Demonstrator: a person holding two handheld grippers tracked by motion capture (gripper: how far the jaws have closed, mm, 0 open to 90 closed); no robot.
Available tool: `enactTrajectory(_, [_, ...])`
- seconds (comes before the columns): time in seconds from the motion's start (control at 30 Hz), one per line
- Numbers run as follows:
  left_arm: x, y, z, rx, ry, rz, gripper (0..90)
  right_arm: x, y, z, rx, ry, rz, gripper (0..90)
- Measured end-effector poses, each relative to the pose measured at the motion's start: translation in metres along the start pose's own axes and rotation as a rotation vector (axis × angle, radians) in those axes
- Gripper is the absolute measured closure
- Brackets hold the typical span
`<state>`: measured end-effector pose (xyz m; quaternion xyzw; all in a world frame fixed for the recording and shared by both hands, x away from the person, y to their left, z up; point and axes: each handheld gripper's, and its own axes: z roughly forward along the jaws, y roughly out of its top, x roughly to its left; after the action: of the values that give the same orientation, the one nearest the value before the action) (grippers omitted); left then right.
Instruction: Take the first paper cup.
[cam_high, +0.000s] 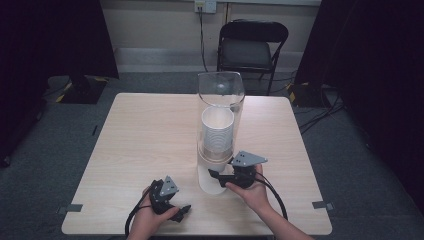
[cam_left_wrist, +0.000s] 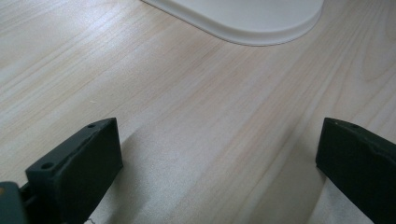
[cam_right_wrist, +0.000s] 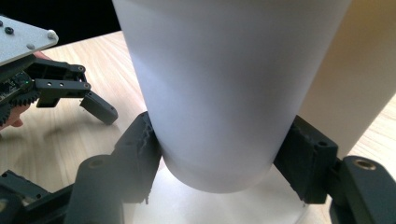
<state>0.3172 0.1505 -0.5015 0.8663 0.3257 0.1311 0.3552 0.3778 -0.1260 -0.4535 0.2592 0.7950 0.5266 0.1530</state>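
A pale wooden table (cam_high: 150, 135) stands on grey carpet, with a folding chair (cam_high: 251, 47) behind it. Straight ahead of the right gripper (cam_high: 220, 176), a white paper cup (cam_right_wrist: 219, 93) stands upright below a clear tube (cam_high: 220, 107) that holds a stack of cups (cam_high: 217, 135). Its jaws are pinching the cup low on its sides. The left gripper (cam_high: 184, 210), jaws spread and holding nothing, rests near the front edge, farther from the cup.

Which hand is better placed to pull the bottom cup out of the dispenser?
The right. Its gripper is already shut on the white cup below the clear dispenser. The left gripper is open over bare table, beside the dispenser's base.
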Motion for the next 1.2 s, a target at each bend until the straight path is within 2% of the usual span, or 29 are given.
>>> enactTrajectory(0.1, [0.0,0.0,0.0,0.003,0.0,-0.001,0.0,-0.001,0.002,-0.001,0.01,-0.003,0.008,32.6])
enactTrajectory(0.2, [0.0,0.0,0.0,0.003,0.0,-0.001,0.0,-0.001,0.007,-0.005,-0.015,-0.007,0.026,24.7])
enactTrajectory(0.3, [0.0,0.0,0.0,0.001,0.0,-0.001,0.0,-0.002,0.011,-0.007,-0.033,-0.012,0.042,23.0])
enactTrajectory(0.43, [0.0,0.0,0.0,0.0,0.001,-0.001,0.0,0.0,0.018,-0.008,-0.046,-0.009,0.033,23.5])
enactTrajectory(0.57, [0.0,0.0,0.0,0.002,0.001,-0.001,0.0,0.001,0.023,-0.005,-0.063,0.0,0.04,28.7])
enactTrajectory(0.7, [0.0,0.0,0.0,0.0,0.001,0.0,0.0,0.002,0.017,-0.003,-0.074,-0.025,-0.031,32.1])
enactTrajectory(0.83, [0.0,0.0,0.0,-0.001,0.001,0.0,0.0,0.0,0.017,-0.004,-0.065,-0.021,-0.055,32.8])
enactTrajectory(1.13, [0.0,0.0,0.0,0.0,0.008,0.011,0.0,-0.001,0.016,-0.002,-0.07,-0.006,-0.047,33.2])
enactTrajectory(1.2, [0.0,0.0,0.0,-0.001,0.003,0.001,0.0,-0.001,0.016,-0.002,-0.067,-0.005,-0.047,33.2])
